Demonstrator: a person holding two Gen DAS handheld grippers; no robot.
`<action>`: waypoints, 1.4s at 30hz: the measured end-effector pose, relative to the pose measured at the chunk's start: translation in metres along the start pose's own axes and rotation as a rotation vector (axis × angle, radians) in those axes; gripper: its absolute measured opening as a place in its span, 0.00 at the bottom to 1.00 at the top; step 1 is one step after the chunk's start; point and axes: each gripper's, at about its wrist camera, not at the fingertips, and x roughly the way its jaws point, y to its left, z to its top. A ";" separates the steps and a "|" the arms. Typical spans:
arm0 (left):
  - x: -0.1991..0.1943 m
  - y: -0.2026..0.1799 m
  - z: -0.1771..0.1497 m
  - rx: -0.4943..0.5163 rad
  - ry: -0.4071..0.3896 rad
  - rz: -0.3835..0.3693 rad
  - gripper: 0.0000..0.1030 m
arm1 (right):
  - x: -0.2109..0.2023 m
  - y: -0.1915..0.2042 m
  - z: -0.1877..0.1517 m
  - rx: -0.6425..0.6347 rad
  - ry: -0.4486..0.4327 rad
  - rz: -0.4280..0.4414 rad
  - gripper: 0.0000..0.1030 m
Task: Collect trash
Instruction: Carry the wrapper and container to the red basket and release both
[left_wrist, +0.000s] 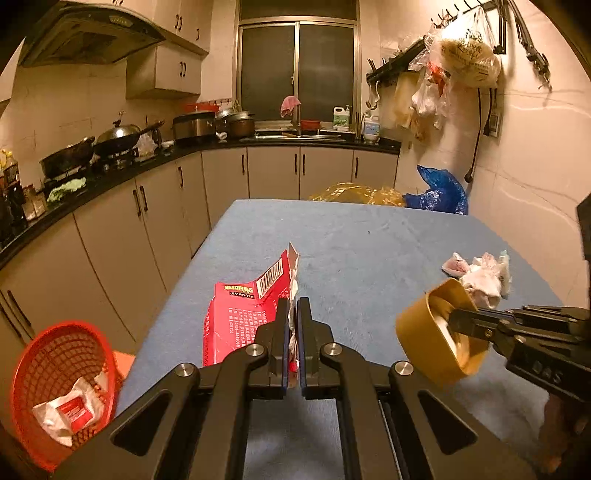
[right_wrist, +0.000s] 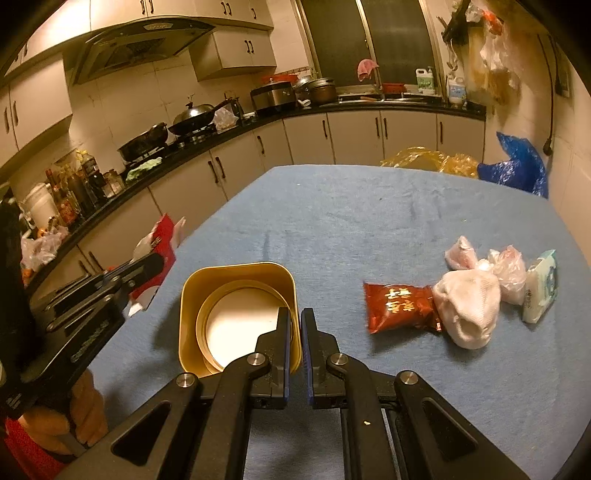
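Jaws of the left gripper were clenched on a torn red carton held upright over the blue-covered desk, while the right gripper pinched one wall of an open gold tin, lifted clear of the cloth. Remaining trash lay near the desk's right edge: a red snack packet, a white knotted bag and a tissue pack. Carrying the carton left and loosening only once it hung over the red basket beside the desk would probably serve best.
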 end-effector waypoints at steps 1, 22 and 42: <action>-0.005 0.004 0.001 -0.010 0.003 -0.006 0.03 | 0.000 0.003 0.001 -0.002 0.005 0.010 0.06; -0.085 0.190 -0.035 -0.276 0.028 0.182 0.03 | 0.063 0.189 0.025 -0.185 0.144 0.265 0.06; -0.086 0.241 -0.067 -0.376 0.022 0.207 0.56 | 0.144 0.257 0.021 -0.190 0.245 0.264 0.12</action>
